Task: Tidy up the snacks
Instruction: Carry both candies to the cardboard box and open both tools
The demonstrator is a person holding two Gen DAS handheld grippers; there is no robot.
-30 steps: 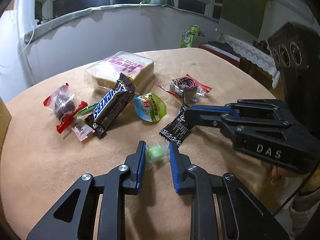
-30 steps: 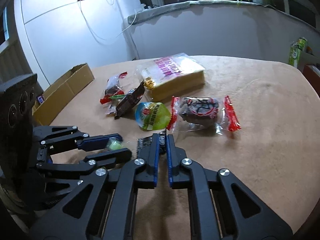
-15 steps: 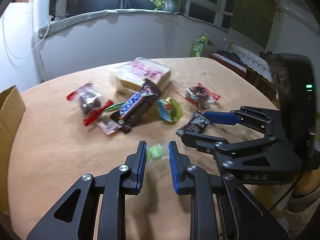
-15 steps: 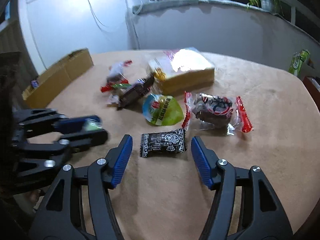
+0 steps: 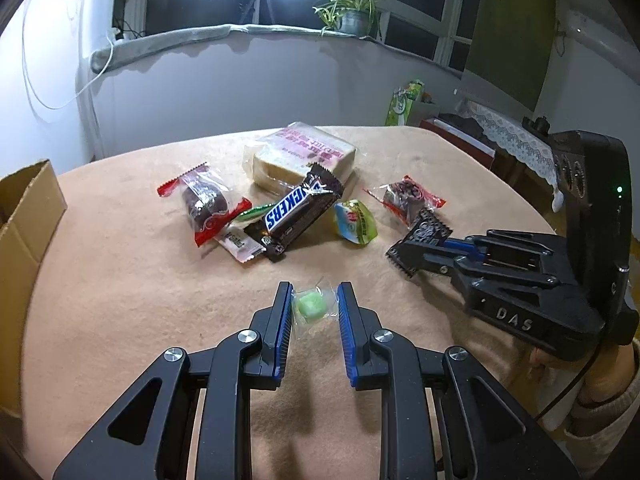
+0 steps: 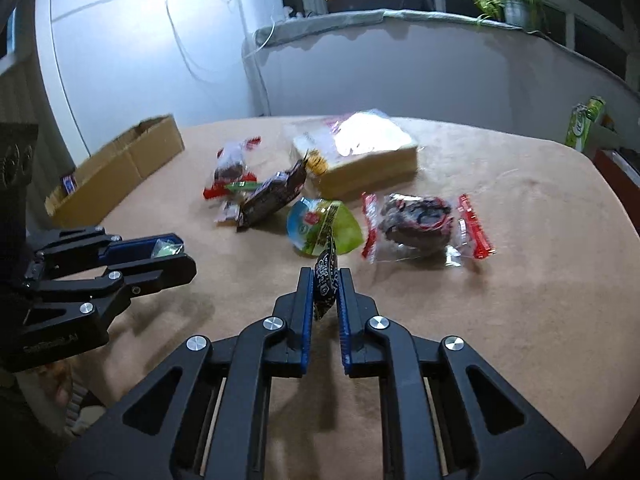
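Note:
My left gripper (image 5: 314,294) is shut on a small green candy (image 5: 310,306) in clear wrap and holds it above the table. My right gripper (image 6: 325,278) is shut on a small black snack packet (image 6: 326,280), lifted off the cloth; it shows in the left wrist view (image 5: 420,236) too. On the table lie a Snickers bar (image 5: 298,210), a bagged bread loaf (image 5: 302,158), a green jelly cup (image 5: 356,222), and two red-ended cake packets (image 5: 206,202) (image 5: 406,196). The left gripper also appears in the right wrist view (image 6: 172,250).
An open cardboard box (image 6: 116,168) stands at the table's left edge. The round table (image 5: 120,280) has a tan cloth. A small pink-white packet (image 5: 238,244) and a green wrapped candy (image 5: 254,212) lie by the Snickers bar. A wall and a windowsill plant (image 5: 352,16) are behind.
My right gripper opened around the black packet, then shut on it and lifted it. My left gripper rose and pulled back with the green candy still held.

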